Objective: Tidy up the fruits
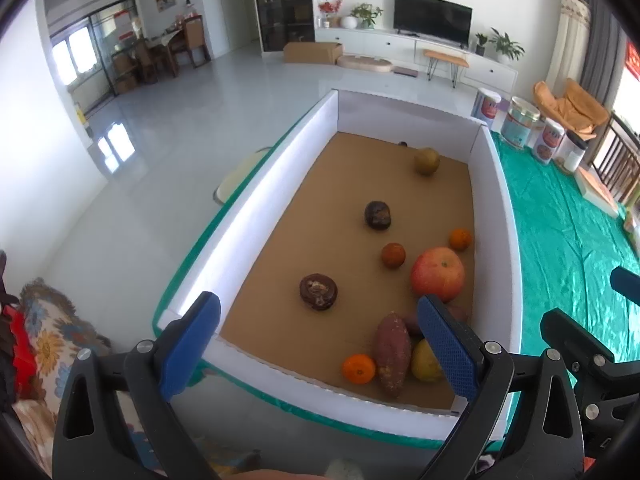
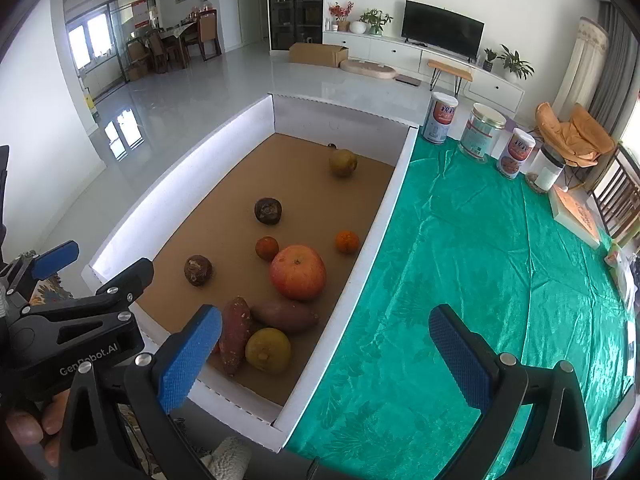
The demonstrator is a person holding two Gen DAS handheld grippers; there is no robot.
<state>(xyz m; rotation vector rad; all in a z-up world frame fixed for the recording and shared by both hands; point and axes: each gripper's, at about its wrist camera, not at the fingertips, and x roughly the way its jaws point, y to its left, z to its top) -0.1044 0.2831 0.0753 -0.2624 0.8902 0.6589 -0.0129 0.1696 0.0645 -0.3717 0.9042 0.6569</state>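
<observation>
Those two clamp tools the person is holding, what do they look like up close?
Both the left gripper and right gripper are black plastic frames with silver bolts. Their fingers carry blue dimpled pads. One body reads "GenRobot.AI" in white. No cables or sleeves show.

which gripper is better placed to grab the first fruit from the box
Left, probably. The left gripper hangs open over the box's near end, with the sweet potato between its fingers. The right gripper, also open, faces mostly the green tablecloth.

Red-orange apple (image 2: 297, 272), green leaf-patterned tablecloth (image 2: 480, 260), white-walled, brown-floored box (image 2: 236, 136)
</observation>
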